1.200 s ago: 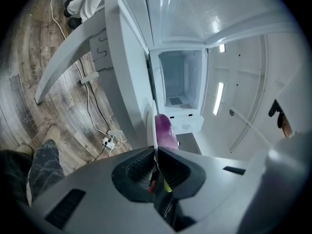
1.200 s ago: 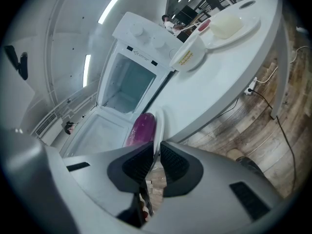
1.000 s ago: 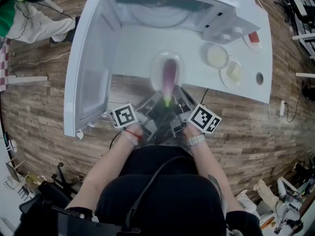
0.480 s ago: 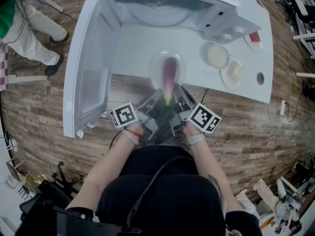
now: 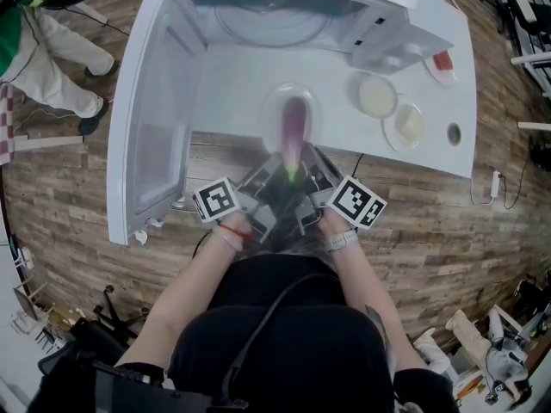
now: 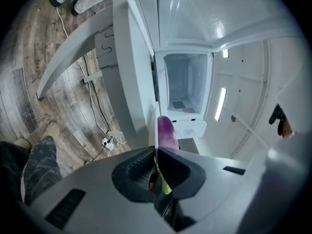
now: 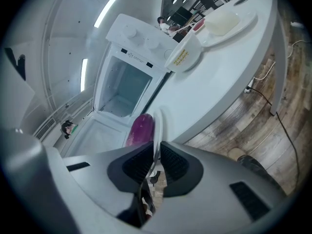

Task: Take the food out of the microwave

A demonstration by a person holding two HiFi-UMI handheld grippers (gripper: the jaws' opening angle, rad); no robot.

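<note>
A purple eggplant (image 5: 294, 126) lies on a clear plate (image 5: 274, 120) over the front edge of the white table (image 5: 232, 84), in front of the open white microwave (image 5: 275, 15). My left gripper (image 5: 274, 181) is shut on the plate's near rim from the left. My right gripper (image 5: 312, 179) is shut on the same rim from the right. In the left gripper view the plate's rim (image 6: 156, 126) stands edge-on between the fingers (image 6: 136, 167), with the eggplant (image 6: 166, 133) behind it. The right gripper view shows the rim (image 7: 158, 126) pinched between the fingers (image 7: 175, 162), and the eggplant (image 7: 141, 128) to its left.
The microwave door (image 5: 151, 119) stands swung open at the left. A white bowl (image 5: 377, 97), a small plate (image 5: 409, 126) and a dish with something red (image 5: 442, 63) sit on the table's right part. A person (image 5: 52, 33) stands at the upper left. Wooden floor lies below.
Both grippers and the plate with the eggplant have stayed where they were. The person at the upper left has shifted their legs.
</note>
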